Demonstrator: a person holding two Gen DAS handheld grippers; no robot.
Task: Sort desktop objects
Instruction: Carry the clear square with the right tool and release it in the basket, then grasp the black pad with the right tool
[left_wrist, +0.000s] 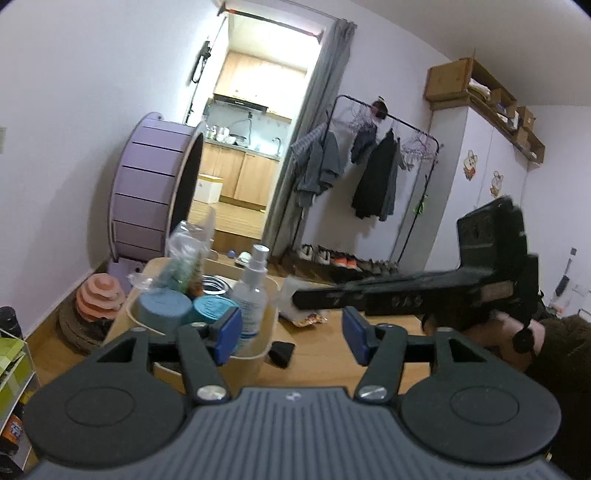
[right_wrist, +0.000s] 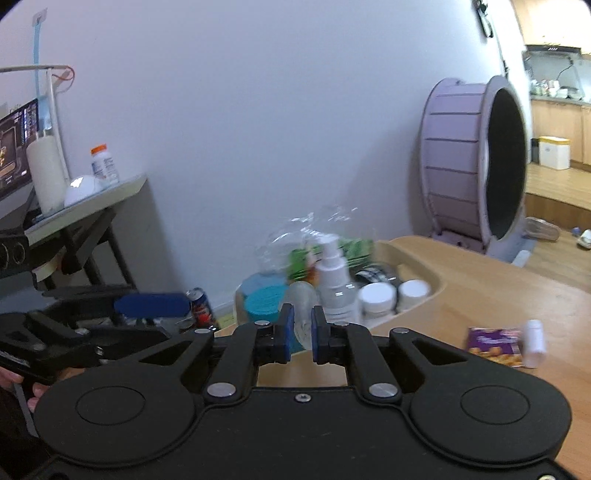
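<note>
Left claw (left_wrist: 291, 334) released, blue pads wide apart, nothing between, hovering at the near wall of the beige bin (left_wrist: 255, 350) on the wooden worktop (left_wrist: 325, 354). Bin already crowded: teal rolls (left_wrist: 210, 308), crinkled plastic bag (left_wrist: 188, 243), spray bottle (left_wrist: 253, 295), white-lidded jars (right_wrist: 376, 297). Risk of nudging the tall spray bottle over if the left claw drifts forward; bottle just beyond the left pad.

Right claw (right_wrist: 300, 334) clenched on a clear, rounded plastic item (right_wrist: 304, 314), blurred, exact kind unclear, held just in front of the bin. Grip looks narrow on a slick curved surface, so possible slip or squirt-out before release. Little free room inside: likely to bounce off the rolls or tip the bottle.

Farther right, purple snack packet (right_wrist: 495, 345) and small white bottle (right_wrist: 533, 343) lying unsorted, touching, well apart from the bin.
</note>
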